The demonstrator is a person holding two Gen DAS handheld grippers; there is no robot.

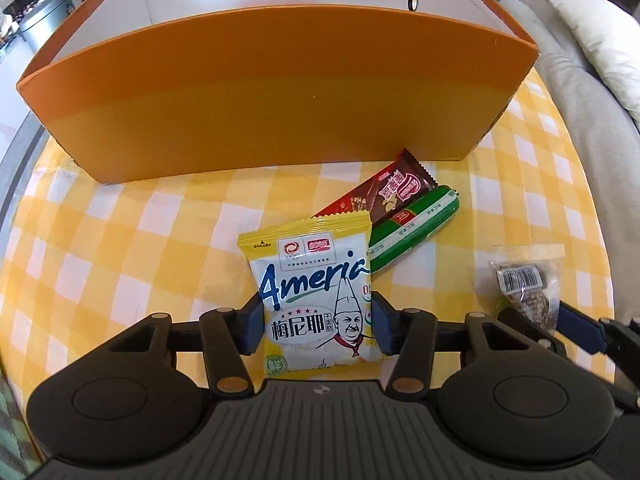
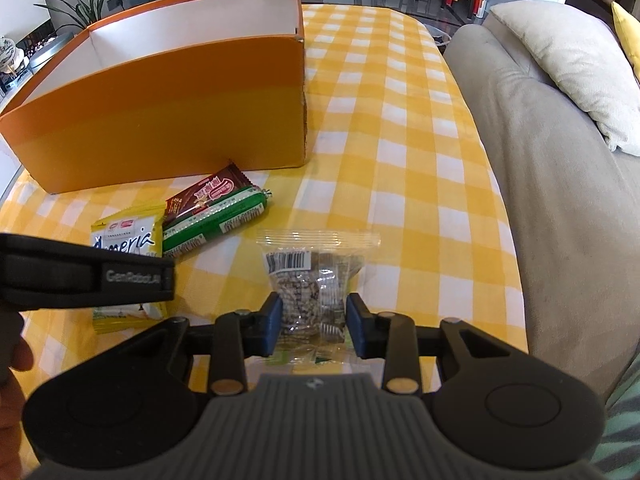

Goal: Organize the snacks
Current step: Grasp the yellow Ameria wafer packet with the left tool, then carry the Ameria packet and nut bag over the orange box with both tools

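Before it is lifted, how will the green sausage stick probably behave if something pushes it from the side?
The green sausage stick is round and lies partly on the brown wrapper, so it would probably roll off. Its glossy casing looks slippery. It looks firm, so it should probably keep its shape.

The tall orange cardboard box walls off the far side of the yellow-checked tablecloth; its open top is unobstructed. A brown wrapper and green sausage stick lie just before it. Right of the box, bare cloth runs to the beige sofa.
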